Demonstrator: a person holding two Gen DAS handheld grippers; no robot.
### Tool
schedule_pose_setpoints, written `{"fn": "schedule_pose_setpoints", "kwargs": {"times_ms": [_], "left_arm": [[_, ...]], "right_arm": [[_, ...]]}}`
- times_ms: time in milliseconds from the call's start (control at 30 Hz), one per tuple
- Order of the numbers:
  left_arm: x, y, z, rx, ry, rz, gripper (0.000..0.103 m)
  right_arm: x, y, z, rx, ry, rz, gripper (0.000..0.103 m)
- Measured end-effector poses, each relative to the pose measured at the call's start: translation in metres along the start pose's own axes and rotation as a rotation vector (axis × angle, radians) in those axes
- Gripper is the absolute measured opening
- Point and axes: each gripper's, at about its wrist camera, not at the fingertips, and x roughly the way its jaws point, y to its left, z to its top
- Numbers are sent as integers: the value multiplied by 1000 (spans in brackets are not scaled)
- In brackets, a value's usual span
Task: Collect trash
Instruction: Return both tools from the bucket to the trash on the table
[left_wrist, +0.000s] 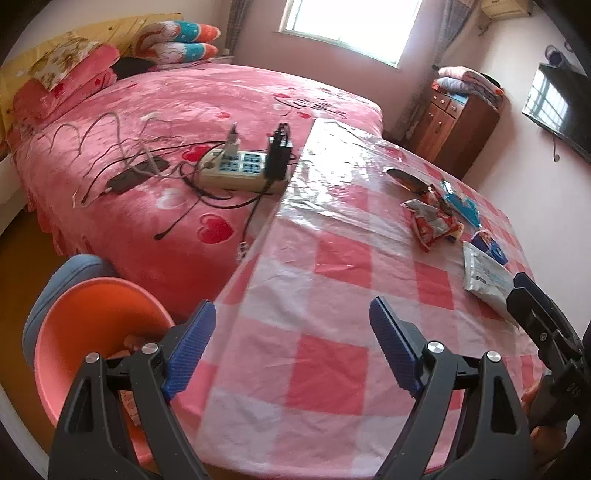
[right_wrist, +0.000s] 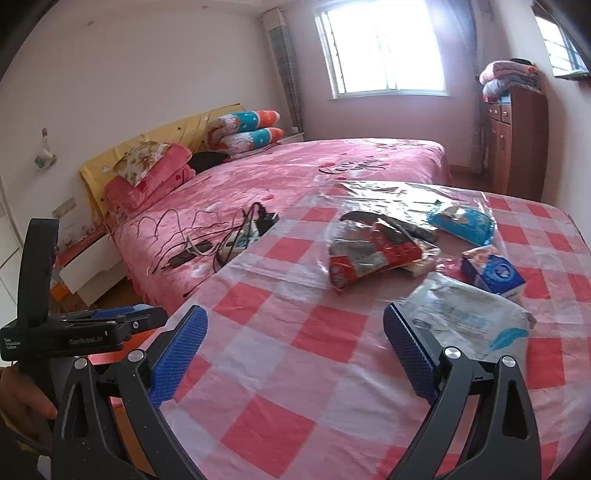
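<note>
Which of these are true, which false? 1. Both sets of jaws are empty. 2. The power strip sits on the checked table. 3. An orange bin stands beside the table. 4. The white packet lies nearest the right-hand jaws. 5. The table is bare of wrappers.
1. True: the left gripper and right gripper are open with nothing between them.
2. False: the power strip lies on the pink bed.
3. True: the orange bin is at the table edge.
4. True: the white packet.
5. False: a red wrapper, blue wrapper and small blue box remain.

Wrappers (right_wrist: 373, 258) on table (right_wrist: 280, 332), bed (right_wrist: 295, 166) behind, bin (left_wrist: 92, 332) left
</note>
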Motion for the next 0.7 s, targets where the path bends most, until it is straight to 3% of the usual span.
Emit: {"fn": "schedule_pose_setpoints", "kwargs": {"times_ms": [200,467,700], "left_arm": [[9,-33,13,71,-2,-24,86],[28,-97,41,245,-7,-85,86],[59,-143,77,225,20,-139,86]], "right_arm": [[-10,-30,2,67,-13,-21,95],[-23,-80,7,182,-36,-78,95],[-26,-128,6,291,-37,-134,95]]}}
